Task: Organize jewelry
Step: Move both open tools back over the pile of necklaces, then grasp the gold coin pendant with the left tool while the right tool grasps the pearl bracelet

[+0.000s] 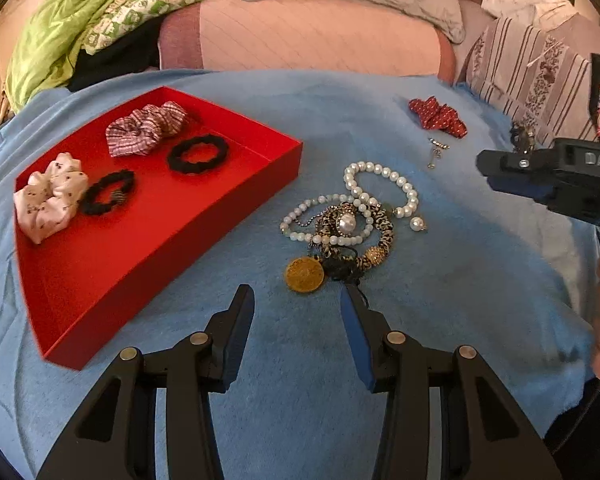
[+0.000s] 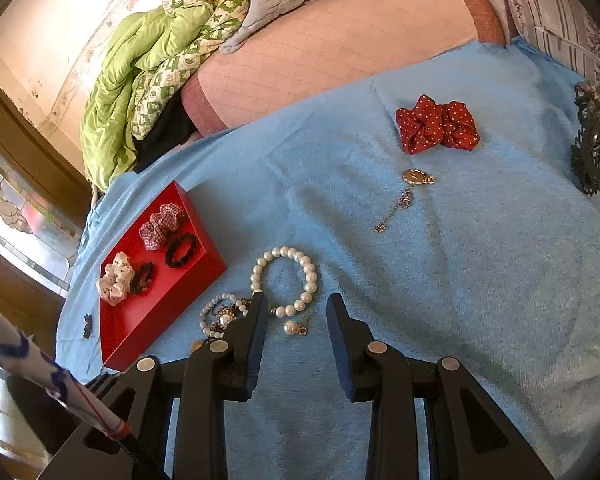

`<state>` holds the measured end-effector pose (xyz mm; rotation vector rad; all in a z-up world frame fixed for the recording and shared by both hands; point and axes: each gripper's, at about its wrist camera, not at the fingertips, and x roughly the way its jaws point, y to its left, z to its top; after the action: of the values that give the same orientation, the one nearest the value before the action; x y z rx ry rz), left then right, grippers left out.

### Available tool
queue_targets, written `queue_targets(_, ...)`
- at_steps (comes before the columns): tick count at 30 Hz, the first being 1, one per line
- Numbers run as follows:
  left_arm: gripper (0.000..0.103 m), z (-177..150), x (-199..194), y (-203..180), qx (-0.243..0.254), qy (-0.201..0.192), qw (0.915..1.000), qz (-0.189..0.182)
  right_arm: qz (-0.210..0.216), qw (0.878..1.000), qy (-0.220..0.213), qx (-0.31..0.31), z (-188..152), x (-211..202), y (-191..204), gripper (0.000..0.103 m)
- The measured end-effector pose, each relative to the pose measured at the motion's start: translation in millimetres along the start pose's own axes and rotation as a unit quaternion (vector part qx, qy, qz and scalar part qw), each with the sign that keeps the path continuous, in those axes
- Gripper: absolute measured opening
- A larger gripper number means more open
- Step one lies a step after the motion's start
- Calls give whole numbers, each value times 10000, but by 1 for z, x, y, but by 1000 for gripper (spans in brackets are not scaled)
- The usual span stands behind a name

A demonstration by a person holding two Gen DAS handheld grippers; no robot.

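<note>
A red tray on the blue blanket holds a white scrunchie, a checked scrunchie and two black hair ties. A tangle of jewelry lies beside it: a pearl bracelet, a leopard bangle, a gold coin pendant, a pearl earring. My left gripper is open, just short of the coin. My right gripper is open above the earring; it shows in the left wrist view.
A red dotted scrunchie and a small chain pendant lie farther back. A black hair clip sits at the right edge. Pillows and a green quilt lie behind.
</note>
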<state>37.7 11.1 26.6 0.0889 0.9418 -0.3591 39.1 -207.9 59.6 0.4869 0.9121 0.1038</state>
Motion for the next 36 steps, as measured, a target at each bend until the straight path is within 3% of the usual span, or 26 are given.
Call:
queue_targets(7, 41, 7, 26, -7, 284, 86, 9988, 383, 21, 10000, 41, 33, 3, 3, -4, 33)
queue_targets(11, 32, 11, 31, -8, 385, 36, 9983, 425, 19, 10000, 56, 31, 4, 4, -5, 33)
queue_targets(12, 23, 11, 31, -10, 407, 25, 9982, 436, 17, 10000, 63, 33, 4, 5, -5, 33)
queue_targets(14, 23, 12, 29, -13, 451, 16, 9979, 469, 8, 10000, 88, 38, 5, 8, -6, 33)
queue_targets(18, 23, 13, 15, -15, 418, -59, 9991, 105, -11, 9998, 155, 110, 7, 15, -9, 33)
queue_targets(23, 23, 16, -30, -13, 445, -742, 9955, -396, -57, 9994, 246, 215, 10, 27, -12, 33)
queue_targets(27, 23, 19, -50, -7, 431, -1087, 9924, -396, -71, 9993, 294, 213, 14, 43, -8, 33)
queue_targets(36, 23, 20, -45, 13, 238, -941, 9951, -177, -604, 9966, 514, -231, 18, 87, 2, 31)
